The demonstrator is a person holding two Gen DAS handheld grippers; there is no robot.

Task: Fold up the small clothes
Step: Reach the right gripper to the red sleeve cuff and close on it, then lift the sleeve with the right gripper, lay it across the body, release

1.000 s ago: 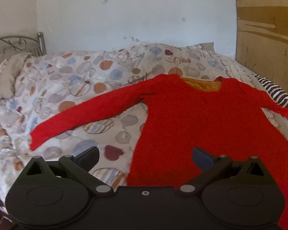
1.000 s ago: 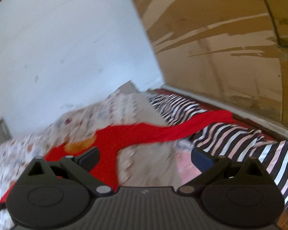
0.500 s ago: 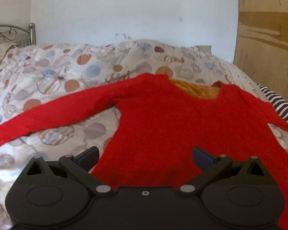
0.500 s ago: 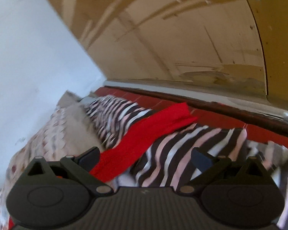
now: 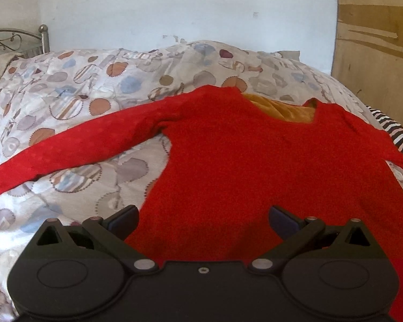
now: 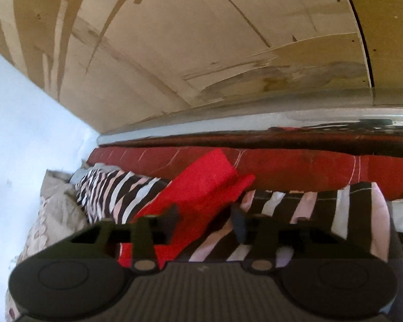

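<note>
A red long-sleeved top (image 5: 244, 161) lies flat on the bed with both sleeves spread out and an orange lining at its neck. My left gripper (image 5: 203, 220) hovers open over the top's lower body, nothing between its fingers. In the right wrist view the top's right sleeve (image 6: 201, 185) lies across a black-and-white striped cloth (image 6: 295, 206). My right gripper (image 6: 205, 220) straddles that sleeve near the cuff and its jaws are closing. The left pad touches the fabric, while a dark gap still shows beside the right pad.
A patterned duvet (image 5: 99, 99) covers the bed. A metal headboard (image 5: 16, 39) stands at the far left and a white wall runs behind. A wooden panel (image 6: 201, 53) and a red mattress edge (image 6: 295, 166) border the sleeve's far side.
The right gripper swung right and down from the top's body to the sleeve end, rolled level, and its jaws narrowed around the sleeve. The left gripper shifted right over the top's body and settled.
</note>
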